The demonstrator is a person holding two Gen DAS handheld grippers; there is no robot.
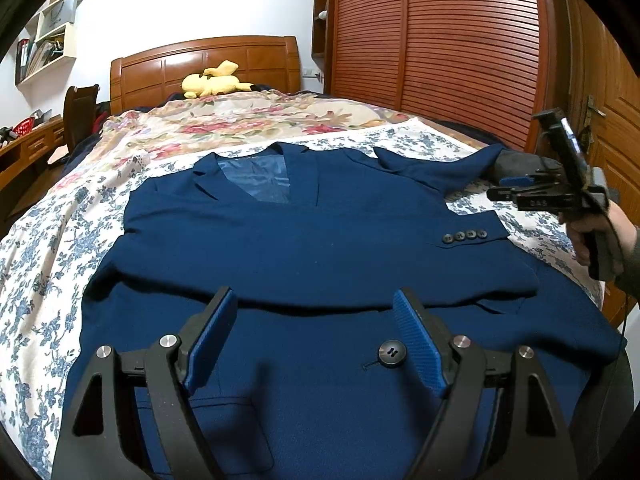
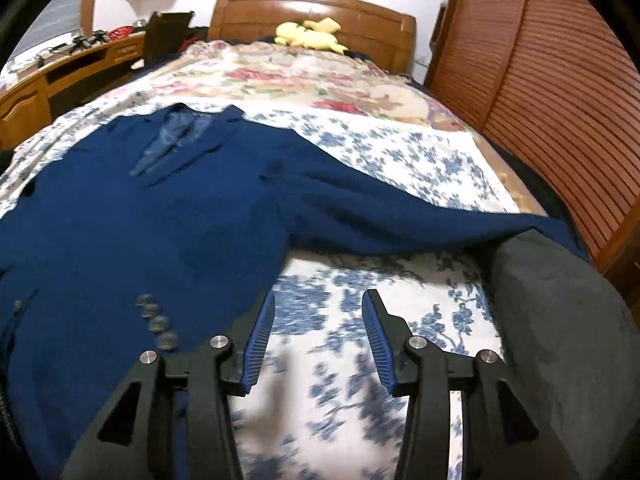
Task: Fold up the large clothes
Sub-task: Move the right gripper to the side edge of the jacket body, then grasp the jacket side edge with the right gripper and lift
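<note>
A blue jacket is lying front-up on a flowered bedsheet, filling the middle of the left wrist view, one sleeve folded across its chest. The left gripper is hovering over the jacket's lower front at the bottom of the frame, jaws spread wide, holding nothing. The right gripper is standing half open at the bottom of its own view, over bare sheet, just right of the cuff buttons, empty.

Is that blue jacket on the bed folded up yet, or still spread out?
Partly folded. The dark blue suit jacket lies flat, one buttoned sleeve laid across its front, the other sleeve still stretched sideways over the floral bedspread.
</note>
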